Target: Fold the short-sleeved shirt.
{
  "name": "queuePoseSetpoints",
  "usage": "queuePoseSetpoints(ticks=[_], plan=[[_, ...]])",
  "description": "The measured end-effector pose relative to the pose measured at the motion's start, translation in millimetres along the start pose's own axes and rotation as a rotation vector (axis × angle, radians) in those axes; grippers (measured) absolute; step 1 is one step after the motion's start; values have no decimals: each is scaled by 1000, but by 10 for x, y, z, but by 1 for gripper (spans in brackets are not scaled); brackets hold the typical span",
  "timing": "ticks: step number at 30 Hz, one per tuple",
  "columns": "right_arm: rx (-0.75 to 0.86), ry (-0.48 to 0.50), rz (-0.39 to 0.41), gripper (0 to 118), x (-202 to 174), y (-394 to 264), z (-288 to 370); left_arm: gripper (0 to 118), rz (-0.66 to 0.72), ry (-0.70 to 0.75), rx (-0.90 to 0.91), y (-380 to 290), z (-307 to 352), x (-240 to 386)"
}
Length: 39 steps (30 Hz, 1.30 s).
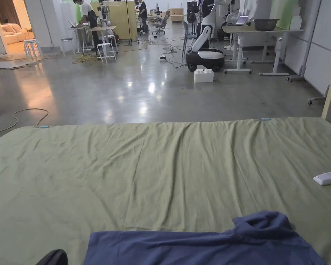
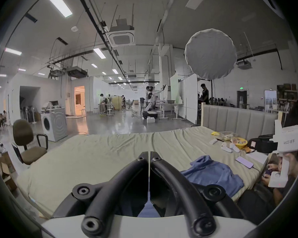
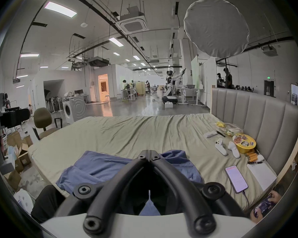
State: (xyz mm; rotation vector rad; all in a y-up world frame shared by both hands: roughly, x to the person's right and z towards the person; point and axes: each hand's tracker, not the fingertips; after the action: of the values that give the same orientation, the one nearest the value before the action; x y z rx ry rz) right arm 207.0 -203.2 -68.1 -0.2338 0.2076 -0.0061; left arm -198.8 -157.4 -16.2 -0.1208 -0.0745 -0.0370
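A blue short-sleeved shirt (image 1: 202,245) lies on the near edge of a bed with a green sheet (image 1: 161,165). It is spread flat on the left and bunched up at its right end (image 1: 264,221). In the left gripper view my left gripper (image 2: 149,153) is shut with nothing between its jaws, and the shirt (image 2: 213,173) lies lower right of it. My right gripper (image 3: 149,151) is shut and empty too, held over the shirt (image 3: 101,164), which spreads out on both sides behind the jaws.
The right side of the bed holds a phone on a cable (image 3: 236,179), white controllers (image 3: 221,146), a yellow bowl (image 3: 244,143) and a padded headboard (image 3: 256,113). A person's hand holds a phone at the near right corner (image 3: 265,205). An office chair (image 2: 24,138) stands left.
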Motion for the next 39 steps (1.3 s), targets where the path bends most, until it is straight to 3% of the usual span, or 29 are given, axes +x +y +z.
queuePoseSetpoints(ticks=[6,9,13,15,19,20,22,23,24,29,32,33,36,39], plan=[[19,-6,-6,0,34,61,3,1,-5,5,-27,4,-109,-20],[19,3,-17,0,58,22,-31,1,64,-14,-87,-30,-304,-128],[-36,15,-50,0,91,-106,-131,1,286,-69,-272,-293,-858,-478],[-67,14,-66,0,127,-177,-177,5,328,-70,-346,-461,-1214,-612],[-136,31,-159,0,229,-324,-316,35,349,-68,-489,-894,-2152,-914],[-141,28,-167,0,238,-338,-344,35,367,-40,-538,-1001,-2378,-975],[-167,3,-165,0,275,-372,-394,72,385,-24,-601,-1239,-2855,-1106],[-183,-4,-162,0,301,-389,-413,82,364,12,-614,-1335,-3037,-1137],[-202,-12,-157,0,315,-403,-435,83,355,43,-629,-1449,-3229,-1172],[-293,-41,-157,0,448,-535,-537,82,312,138,-765,-1906,-3840,-1255],[-333,-56,-134,0,489,-594,-560,57,342,125,-872,-2052,-3986,-1203],[-346,-65,-119,0,499,-611,-571,52,243,192,-839,-2012,-3961,-1144],[-362,-65,-123,0,547,-645,-644,20,16,133,-865,-1976,-4009,-923],[-385,-44,-206,0,680,-634,-931,13,-72,116,-925,-2005,-4087,-720]])
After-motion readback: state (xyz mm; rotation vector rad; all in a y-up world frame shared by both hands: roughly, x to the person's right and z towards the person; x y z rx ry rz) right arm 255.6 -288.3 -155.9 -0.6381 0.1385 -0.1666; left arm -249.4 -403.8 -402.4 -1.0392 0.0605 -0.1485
